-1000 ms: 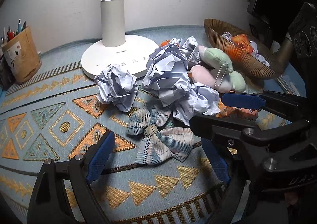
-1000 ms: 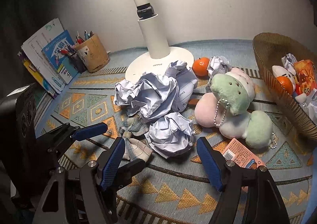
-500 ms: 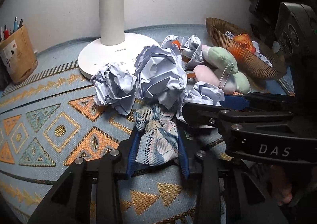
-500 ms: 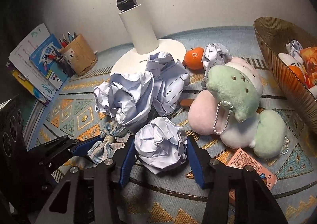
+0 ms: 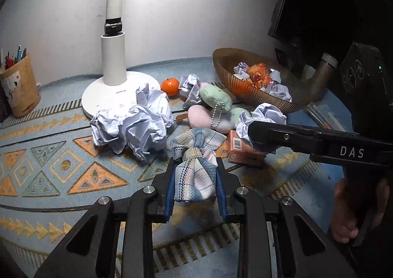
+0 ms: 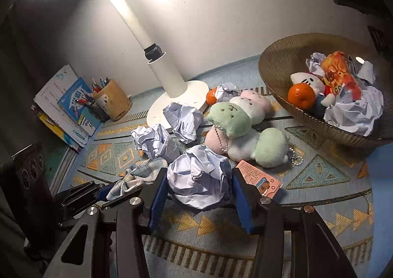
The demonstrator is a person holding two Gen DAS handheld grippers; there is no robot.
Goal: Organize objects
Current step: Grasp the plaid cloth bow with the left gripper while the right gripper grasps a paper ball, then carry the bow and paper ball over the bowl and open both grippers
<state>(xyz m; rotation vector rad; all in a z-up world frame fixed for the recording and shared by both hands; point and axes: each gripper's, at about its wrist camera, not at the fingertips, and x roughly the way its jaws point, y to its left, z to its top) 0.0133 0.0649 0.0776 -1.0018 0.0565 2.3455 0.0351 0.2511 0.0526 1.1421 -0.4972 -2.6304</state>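
From the left wrist camera, the left gripper (image 5: pixel 195 179) pinches a plaid fabric bow (image 5: pixel 195 167) between its blue fingers (image 5: pixel 170 189), the cloth bunched and raised off the patterned blue mat (image 5: pixel 44 167); just beyond it to the left lies a heap of crumpled paper (image 5: pixel 132 125), touching the base of a white desk lamp (image 5: pixel 110 98); farther back sit an orange (image 5: pixel 170 86) and pastel plush toys (image 5: pixel 211 111); at far right stands a ribbed brown bowl (image 5: pixel 245 91) holding paper and a snack packet; the right gripper (image 5: pixel 264 139) reaches in from the right, closed on a paper ball (image 5: pixel 262 118) above a small orange carton (image 5: pixel 242 149); a pen cup (image 5: pixel 19 91) stands far left.

From the right wrist camera, the right gripper (image 6: pixel 199 184) squeezes the paper ball (image 6: pixel 199 177) between both fingers (image 6: pixel 157 199); the left gripper (image 6: pixel 105 189) shows at near left with the bow (image 6: pixel 140 174) clamped; the plush toys (image 6: pixel 240 128) lie just beyond the ball; the orange carton (image 6: pixel 260 177) sits near right of it; the bowl (image 6: pixel 282 76) at far right holds an orange, a white plush and crumpled paper; books (image 6: pixel 66 106) lean at far left.
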